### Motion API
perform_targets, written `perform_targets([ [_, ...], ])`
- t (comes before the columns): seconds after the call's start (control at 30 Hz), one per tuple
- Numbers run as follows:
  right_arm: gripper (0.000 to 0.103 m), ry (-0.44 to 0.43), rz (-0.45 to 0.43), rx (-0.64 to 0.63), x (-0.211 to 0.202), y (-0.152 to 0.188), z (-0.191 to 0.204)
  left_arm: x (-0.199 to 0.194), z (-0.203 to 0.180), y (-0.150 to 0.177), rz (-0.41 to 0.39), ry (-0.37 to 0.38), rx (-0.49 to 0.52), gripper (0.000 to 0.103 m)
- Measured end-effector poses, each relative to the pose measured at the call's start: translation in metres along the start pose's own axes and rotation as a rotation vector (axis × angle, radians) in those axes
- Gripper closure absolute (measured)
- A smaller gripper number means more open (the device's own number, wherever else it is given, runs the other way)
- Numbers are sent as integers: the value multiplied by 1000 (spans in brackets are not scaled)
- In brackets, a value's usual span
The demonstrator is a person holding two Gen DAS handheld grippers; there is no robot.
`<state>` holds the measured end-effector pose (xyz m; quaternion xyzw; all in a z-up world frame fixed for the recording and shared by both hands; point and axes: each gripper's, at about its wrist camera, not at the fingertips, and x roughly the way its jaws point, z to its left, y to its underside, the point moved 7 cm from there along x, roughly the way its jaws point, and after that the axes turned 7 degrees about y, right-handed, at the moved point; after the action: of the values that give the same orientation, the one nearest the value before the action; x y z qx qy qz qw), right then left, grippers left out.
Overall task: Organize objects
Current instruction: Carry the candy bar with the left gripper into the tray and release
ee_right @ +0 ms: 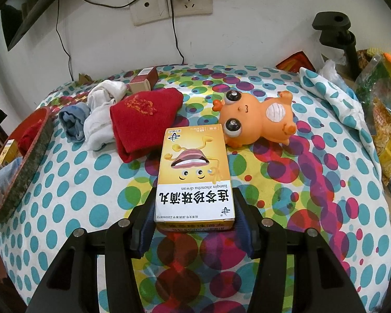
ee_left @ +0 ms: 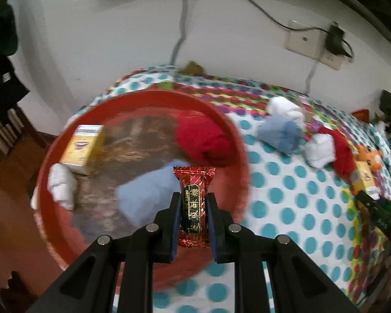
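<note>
Candy (ee_left: 193, 203) left-gripped (ee_left: 193, 203) (toy (ee_right: 255, 121) right-view only)

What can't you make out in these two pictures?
- Left wrist view: motion blur smears the red tray floor and the socks in it.
- Left wrist view: fingers cover the candy sides.
- Right wrist view: the tray's contents are cut off by its rim and the frame edge.

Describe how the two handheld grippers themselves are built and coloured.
The left gripper and right gripper look alike: matte black plastic linkage arms with triangular cut-outs, joined by round silver pivot pins. Each ends in two black fingers faced with dark blue pads. No cables, printed markings, sleeves or hands show.
</note>
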<state>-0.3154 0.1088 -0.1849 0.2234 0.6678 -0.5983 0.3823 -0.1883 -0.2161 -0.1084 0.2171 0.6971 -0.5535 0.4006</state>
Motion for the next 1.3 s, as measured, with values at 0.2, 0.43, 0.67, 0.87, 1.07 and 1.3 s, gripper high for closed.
perform_targets([
  [0.2, 53, 27, 4, -19, 0, -1, 2, -4, 54, -1, -13, -65, -41, 84],
  [0.43, 53, 26, 4, -19, 0, -1, 2, 5, 100, 5, 20, -133, -62, 84],
  [0.67, 53, 27, 4, -19, 0, -1, 3, 15, 125, 12, 48, -153, -82, 84],
  [0.87, 53, 35, 5, -27, 0, -1, 3, 27, 131, 19, 88, -133, -84, 84],
  [1.07, 53, 51, 7, -40, 0, -1, 3, 37, 137, 27, 108, -121, -82, 84],
  [1.3, 53, 77, 10, -60, 1, -1, 7, 39, 137, 27, 78, -32, -97, 81],
])
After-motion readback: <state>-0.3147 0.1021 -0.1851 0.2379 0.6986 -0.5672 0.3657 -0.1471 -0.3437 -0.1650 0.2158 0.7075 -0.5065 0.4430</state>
